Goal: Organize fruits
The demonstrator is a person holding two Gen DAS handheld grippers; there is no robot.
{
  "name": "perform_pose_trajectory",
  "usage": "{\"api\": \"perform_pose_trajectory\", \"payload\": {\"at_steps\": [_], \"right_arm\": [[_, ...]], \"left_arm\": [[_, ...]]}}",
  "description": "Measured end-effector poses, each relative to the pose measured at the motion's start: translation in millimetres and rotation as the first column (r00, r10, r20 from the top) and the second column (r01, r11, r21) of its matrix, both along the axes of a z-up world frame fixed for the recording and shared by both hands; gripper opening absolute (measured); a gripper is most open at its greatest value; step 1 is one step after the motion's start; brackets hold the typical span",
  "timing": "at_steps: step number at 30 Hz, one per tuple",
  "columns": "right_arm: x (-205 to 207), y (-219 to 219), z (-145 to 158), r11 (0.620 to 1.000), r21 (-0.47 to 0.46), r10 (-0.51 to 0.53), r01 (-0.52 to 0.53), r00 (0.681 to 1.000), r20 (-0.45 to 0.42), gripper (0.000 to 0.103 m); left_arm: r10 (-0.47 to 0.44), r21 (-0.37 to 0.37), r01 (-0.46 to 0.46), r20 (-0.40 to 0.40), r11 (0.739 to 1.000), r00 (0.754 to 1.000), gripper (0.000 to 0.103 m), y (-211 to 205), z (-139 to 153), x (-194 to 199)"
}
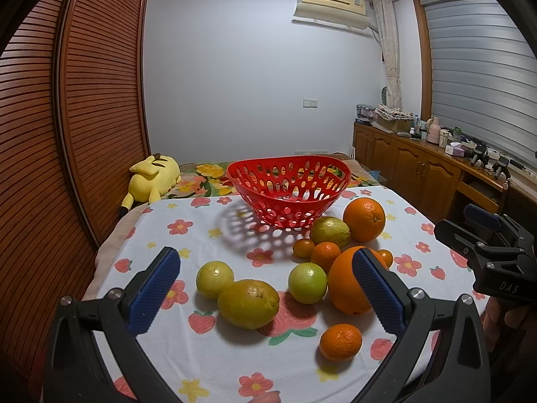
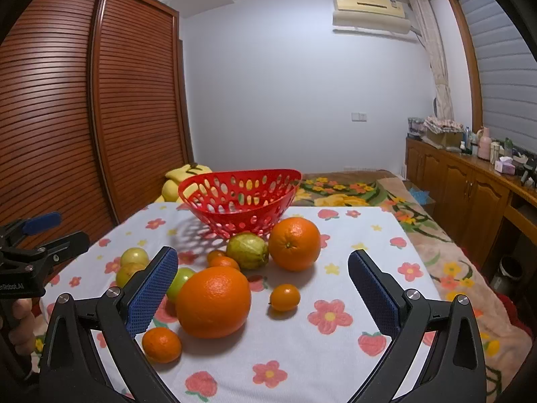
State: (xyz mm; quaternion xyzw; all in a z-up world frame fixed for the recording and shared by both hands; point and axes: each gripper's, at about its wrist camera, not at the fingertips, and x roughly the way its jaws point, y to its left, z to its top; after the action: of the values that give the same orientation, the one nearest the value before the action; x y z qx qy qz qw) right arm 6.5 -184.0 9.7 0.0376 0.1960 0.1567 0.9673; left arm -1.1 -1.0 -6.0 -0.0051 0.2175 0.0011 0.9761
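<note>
While every fruit lies outside the basket [image 1: 288, 181], both grippers, left [image 1: 265, 288] and right [image 2: 263, 287], hover gaping, empty; next, likely closing on one fruit

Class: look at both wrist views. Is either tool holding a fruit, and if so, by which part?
Nothing is held. The left tool and right tool are both open above the fruit on the table.

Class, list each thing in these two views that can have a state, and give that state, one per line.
red basket: upright on the table, empty.
left gripper: open, holding nothing.
right gripper: open, holding nothing.
near large orange: on the cloth, outside the basket.
far large orange: on the cloth, beside the basket.
wardrobe doors: shut.
window blind: lowered.
cabinet doors: shut.
</note>
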Motion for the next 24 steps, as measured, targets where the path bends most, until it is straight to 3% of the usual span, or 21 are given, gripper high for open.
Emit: {"api": "perform_pose_trajectory", "payload": {"at_steps": [24], "right_arm": [[-0.2,1.3,0.2,1.000,0.002,0.002,-0.002,1.000,-0.003,0.103]], "left_arm": [[-0.002,0.001,0.002,0.000,1.000,1.000,0.103,-1.9,0.8,-1.6]]}}
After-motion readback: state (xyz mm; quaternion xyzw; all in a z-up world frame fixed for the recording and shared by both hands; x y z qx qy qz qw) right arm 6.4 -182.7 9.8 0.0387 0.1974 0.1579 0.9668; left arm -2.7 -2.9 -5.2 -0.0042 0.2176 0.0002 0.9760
